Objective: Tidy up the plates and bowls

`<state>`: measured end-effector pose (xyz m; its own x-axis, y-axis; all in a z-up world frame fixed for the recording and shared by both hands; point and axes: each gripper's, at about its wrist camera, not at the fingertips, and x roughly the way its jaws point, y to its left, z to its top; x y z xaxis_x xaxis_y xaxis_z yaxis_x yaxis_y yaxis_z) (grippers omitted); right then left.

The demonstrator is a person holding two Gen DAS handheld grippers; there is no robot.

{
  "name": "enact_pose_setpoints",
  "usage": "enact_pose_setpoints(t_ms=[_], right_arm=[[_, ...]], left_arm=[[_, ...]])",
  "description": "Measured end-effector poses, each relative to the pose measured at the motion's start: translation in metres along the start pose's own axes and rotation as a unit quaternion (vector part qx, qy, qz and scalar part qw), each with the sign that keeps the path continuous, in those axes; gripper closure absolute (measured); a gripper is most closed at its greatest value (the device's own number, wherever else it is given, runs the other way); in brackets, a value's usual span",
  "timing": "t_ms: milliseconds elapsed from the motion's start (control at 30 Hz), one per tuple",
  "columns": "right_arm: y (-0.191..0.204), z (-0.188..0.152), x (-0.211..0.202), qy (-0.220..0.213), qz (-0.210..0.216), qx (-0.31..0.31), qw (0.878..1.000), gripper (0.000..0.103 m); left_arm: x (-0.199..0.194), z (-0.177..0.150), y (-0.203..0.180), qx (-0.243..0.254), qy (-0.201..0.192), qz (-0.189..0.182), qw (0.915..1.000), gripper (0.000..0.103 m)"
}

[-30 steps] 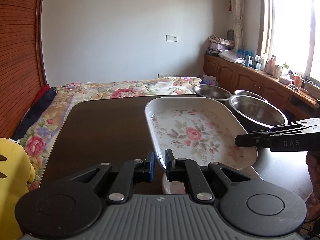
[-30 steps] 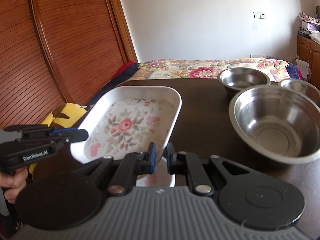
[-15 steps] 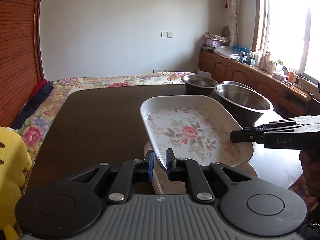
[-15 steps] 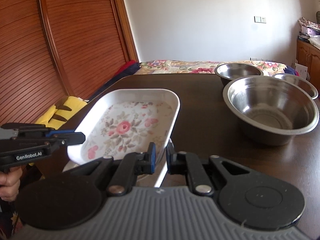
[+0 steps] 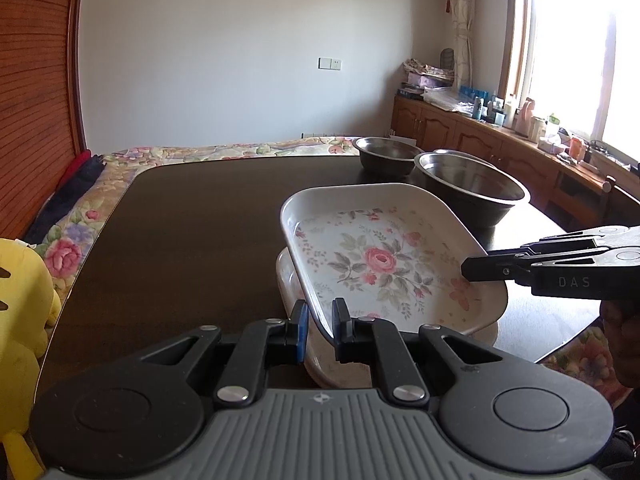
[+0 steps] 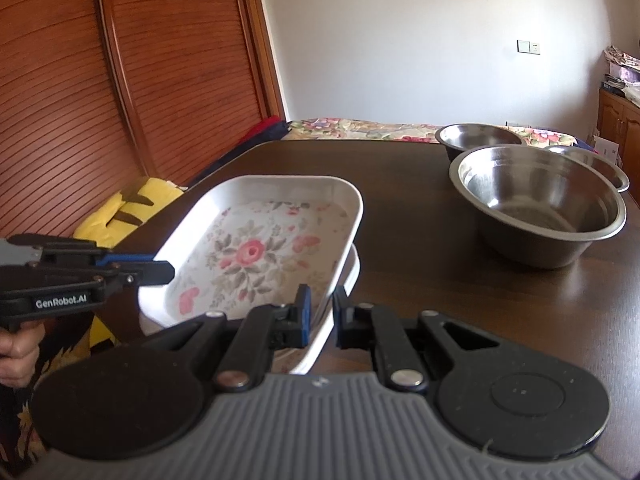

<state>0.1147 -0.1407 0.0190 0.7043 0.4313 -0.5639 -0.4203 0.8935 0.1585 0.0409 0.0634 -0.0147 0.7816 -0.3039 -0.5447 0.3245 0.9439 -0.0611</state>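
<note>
A white rectangular floral plate (image 5: 384,256) (image 6: 256,248) hangs just above a second, similar plate (image 5: 288,280) (image 6: 348,276) lying on the dark table. My left gripper (image 5: 320,320) is shut on the upper plate's near left rim. My right gripper (image 6: 322,312) is shut on its opposite rim and shows in the left wrist view as a black arm (image 5: 560,264). The left gripper shows in the right wrist view (image 6: 160,270). Three steel bowls (image 5: 472,188) (image 5: 386,154) (image 6: 540,204) stand on the far right of the table.
The dark wooden table (image 5: 192,232) has bare surface to the left of the plates. A yellow plush toy (image 5: 20,300) sits beyond the left edge, by a floral bed (image 5: 224,148). A wooden cabinet with bottles (image 5: 500,132) runs along the window.
Both grippers have lowered the floral plate toward the table. The plate beneath it has come into view, and the upper plate now sits close over it.
</note>
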Motion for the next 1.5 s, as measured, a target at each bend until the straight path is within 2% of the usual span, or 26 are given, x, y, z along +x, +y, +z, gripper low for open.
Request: enact_pose_setpoints(t_ms=[367, 1067, 1200, 1267, 1433, 1500], right_arm=[[0.003, -0.004, 0.002, 0.007, -0.003, -0.010, 1.000, 0.089], [0.003, -0.005, -0.013, -0.016, -0.012, -0.027, 0.999, 0.089], [-0.001, -0.004, -0.019, -0.026, -0.015, -0.023, 0.999, 0.089], [-0.004, -0.004, -0.022, -0.031, -0.017, -0.020, 0.999, 0.089], [-0.014, -0.001, -0.029, -0.048, -0.031, -0.015, 0.998, 0.089], [-0.021, 0.001, -0.032, -0.055, -0.037, -0.008, 0.998, 0.089]], left_arm=[[0.004, -0.001, -0.002, 0.001, 0.005, 0.006, 1.0000, 0.090], [0.001, -0.004, -0.005, 0.005, -0.003, 0.015, 0.9999, 0.089], [-0.002, -0.002, -0.004, 0.002, -0.009, 0.014, 0.9999, 0.080], [-0.004, 0.000, -0.004, 0.000, -0.016, 0.014, 0.9998, 0.065], [-0.003, 0.009, -0.006, -0.002, -0.033, 0.011, 0.9994, 0.045], [0.000, 0.015, -0.009, -0.005, -0.039, 0.007, 0.9992, 0.043]])
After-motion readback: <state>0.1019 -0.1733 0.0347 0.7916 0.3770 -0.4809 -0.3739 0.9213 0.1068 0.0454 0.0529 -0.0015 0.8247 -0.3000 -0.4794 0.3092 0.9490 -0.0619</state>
